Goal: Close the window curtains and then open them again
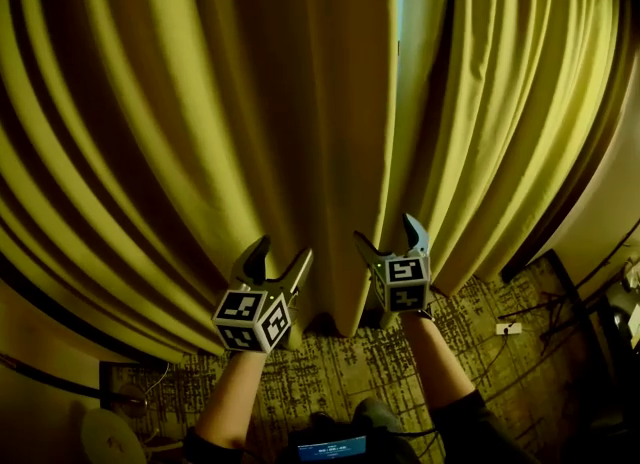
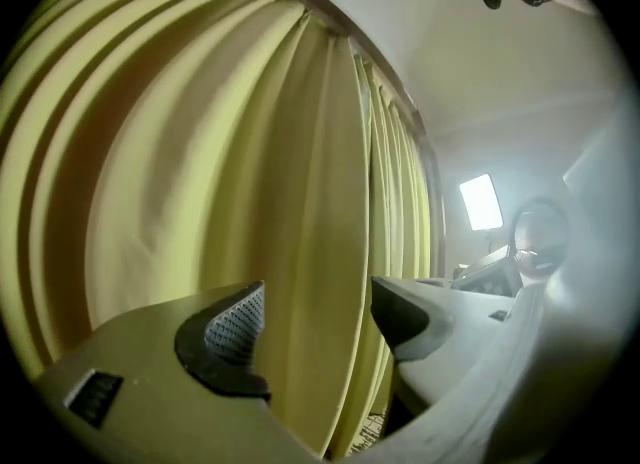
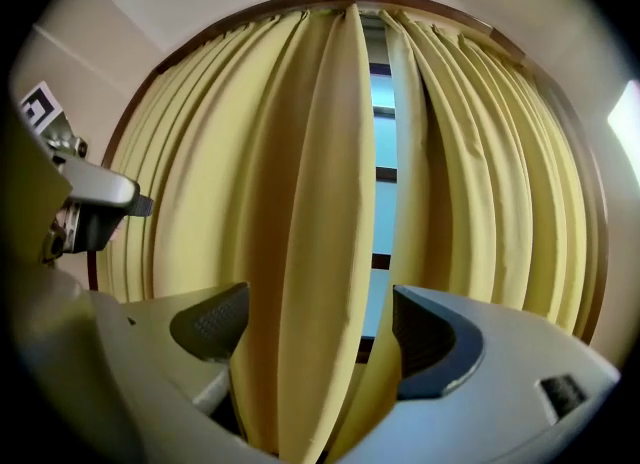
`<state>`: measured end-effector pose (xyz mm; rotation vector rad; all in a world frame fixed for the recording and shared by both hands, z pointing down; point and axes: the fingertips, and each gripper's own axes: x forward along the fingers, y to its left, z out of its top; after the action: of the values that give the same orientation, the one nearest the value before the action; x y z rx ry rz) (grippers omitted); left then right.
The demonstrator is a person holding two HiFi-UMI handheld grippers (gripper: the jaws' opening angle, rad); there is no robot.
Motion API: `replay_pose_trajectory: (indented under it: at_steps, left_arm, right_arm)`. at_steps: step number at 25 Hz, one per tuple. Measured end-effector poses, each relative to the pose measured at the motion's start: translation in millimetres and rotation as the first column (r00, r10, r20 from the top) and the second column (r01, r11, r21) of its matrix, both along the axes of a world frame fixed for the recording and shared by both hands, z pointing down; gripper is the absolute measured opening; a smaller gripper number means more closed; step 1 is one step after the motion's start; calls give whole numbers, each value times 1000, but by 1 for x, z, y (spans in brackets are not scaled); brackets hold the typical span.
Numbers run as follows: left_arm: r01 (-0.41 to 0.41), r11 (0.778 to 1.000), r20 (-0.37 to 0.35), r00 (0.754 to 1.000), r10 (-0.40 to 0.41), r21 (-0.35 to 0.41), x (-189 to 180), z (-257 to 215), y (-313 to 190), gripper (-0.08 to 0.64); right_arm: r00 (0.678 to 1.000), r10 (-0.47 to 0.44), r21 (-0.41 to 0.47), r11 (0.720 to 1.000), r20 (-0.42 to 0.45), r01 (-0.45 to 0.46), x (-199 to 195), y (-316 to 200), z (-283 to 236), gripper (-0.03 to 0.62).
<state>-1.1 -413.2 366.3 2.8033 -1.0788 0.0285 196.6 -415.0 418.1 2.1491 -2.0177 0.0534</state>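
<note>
Here, the left curtain [image 1: 200, 132] nearly meets the right curtain [image 1: 500, 102].

A dark carpet [image 1: 335, 372] with a pale, busy pattern filled the bottom middle of the head view. At lower right, a small white block [image 1: 508, 329] and dark cables [image 1: 548, 304] lay on it. A pale round disc [image 1: 108, 438] sat on the floor at lower left.
</note>
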Motion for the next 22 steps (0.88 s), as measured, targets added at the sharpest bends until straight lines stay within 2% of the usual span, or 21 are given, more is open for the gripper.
replay_pose_trajectory:
  at_steps: [4, 9, 12, 16, 22]
  left_arm:
    - [-25, 996, -1, 1000, 25, 88, 22, -35, -26, 394]
    - [7, 988, -13, 1000, -5, 155, 41, -77, -54, 396]
    - [20, 984, -4, 1000, -20, 177, 59, -100, -69, 417]
    - [16, 975, 24, 999, -22, 223, 92, -138, -89, 441]
    - [23, 964, 49, 998, -38, 266, 149, -184, -128, 499]
  right_arm:
    - [1000, -2, 1, 1000, 7, 2, -9, -35, -29, 515]
    - [998, 20, 71, 997, -57, -16, 4, -87, -48, 535]
    - [997, -4, 75, 997, -73, 10, 4, -110, -55, 538]
    - [995, -53, 28, 998, -86, 56, -2, -132, -56, 545]
    - [984, -112, 39, 992, -136, 118, 0, -163, -54, 543]
